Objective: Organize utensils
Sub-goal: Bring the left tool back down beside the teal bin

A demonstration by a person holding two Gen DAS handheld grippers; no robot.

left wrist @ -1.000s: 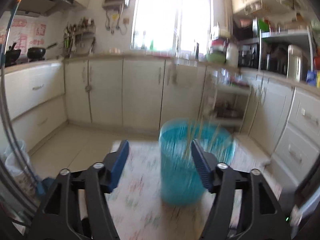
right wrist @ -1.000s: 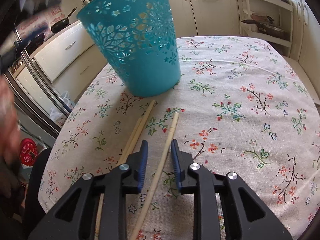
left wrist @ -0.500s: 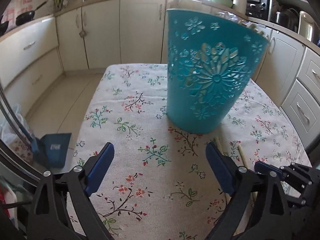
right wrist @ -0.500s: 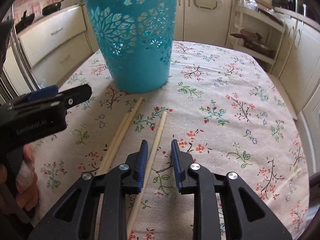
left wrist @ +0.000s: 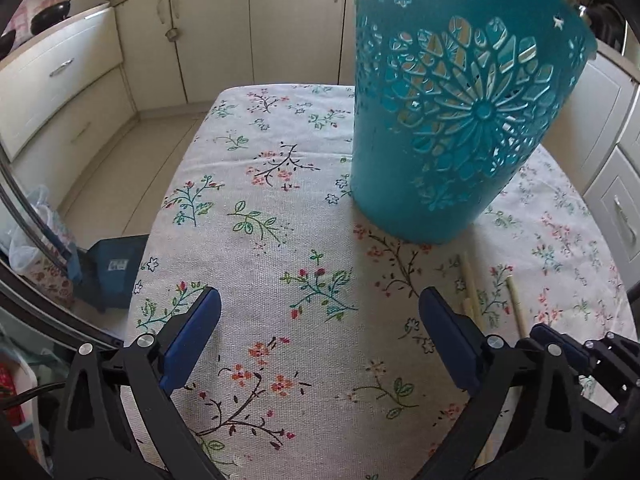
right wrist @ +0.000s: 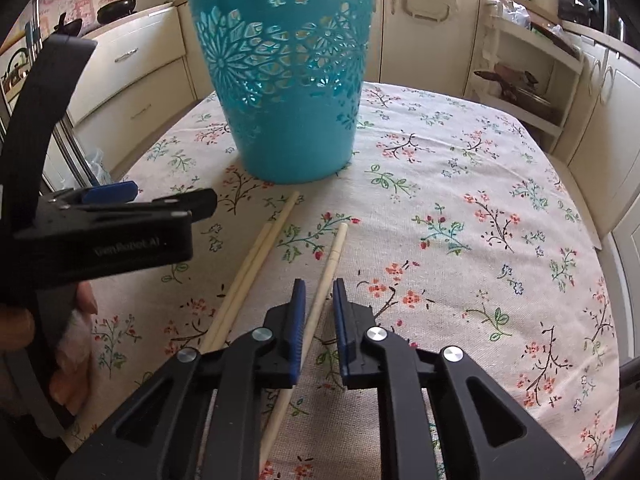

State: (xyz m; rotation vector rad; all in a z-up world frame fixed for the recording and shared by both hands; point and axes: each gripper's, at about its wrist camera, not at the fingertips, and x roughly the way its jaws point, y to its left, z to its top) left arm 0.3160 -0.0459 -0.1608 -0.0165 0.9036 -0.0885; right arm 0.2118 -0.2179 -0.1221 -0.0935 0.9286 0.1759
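Note:
A teal perforated basket [right wrist: 286, 76] stands upright on the floral tablecloth; it also shows in the left wrist view [left wrist: 452, 108]. Three wooden chopsticks lie on the cloth in front of it: a pair side by side [right wrist: 256, 264] and a single one [right wrist: 326, 276]. My right gripper [right wrist: 319, 292] is narrowly open, its jaws astride the single chopstick just above the cloth, with a gap on each side. My left gripper [left wrist: 320, 312] is wide open and empty over the cloth, left of the chopsticks [left wrist: 472, 292]; it shows at the left in the right wrist view [right wrist: 120, 216].
The table [left wrist: 224, 152] has its left edge close to my left gripper, with a blue box [left wrist: 112, 268] and a bag on the floor below. Cream kitchen cabinets [left wrist: 256, 28] ring the room. An open shelf unit [right wrist: 524, 80] stands at the back right.
My left gripper has come down from facing the room to hover low over the cloth beside the right gripper. The right gripper has stayed over the single chopstick.

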